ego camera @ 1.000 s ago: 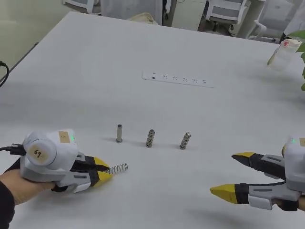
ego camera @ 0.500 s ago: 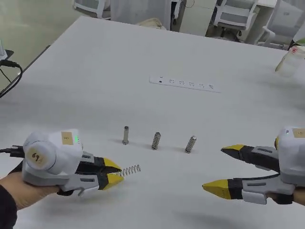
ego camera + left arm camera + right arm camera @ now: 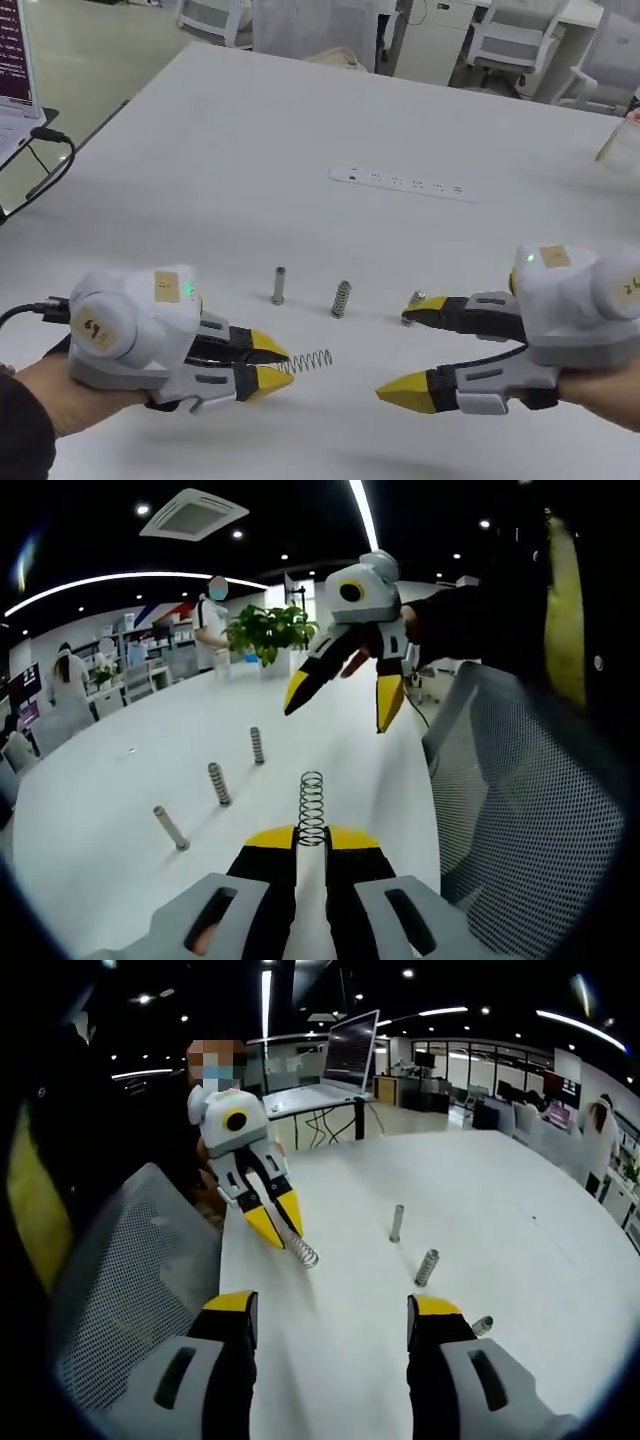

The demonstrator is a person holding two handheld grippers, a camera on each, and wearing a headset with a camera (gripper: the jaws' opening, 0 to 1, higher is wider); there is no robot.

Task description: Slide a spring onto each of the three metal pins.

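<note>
Big white table (image 3: 200, 150). Holds a long white power strip (image 3: 403, 184) far back and three little metal pins in a row: left pin (image 3: 279, 285) bare, middle pin (image 3: 342, 299) and right pin (image 3: 413, 299) each wearing a spring.

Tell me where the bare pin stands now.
In the head view, the bare pin stands at the left end of the row, beside the sprung middle pin, just beyond the spring in the left gripper.

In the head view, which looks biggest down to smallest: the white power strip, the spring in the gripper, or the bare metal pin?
1. The long white power strip, clearly largest.
2. The coiled metal spring held in the left gripper and the bare upright metal pin look close. The spring is nearer the camera, so I won't rank them.
</note>
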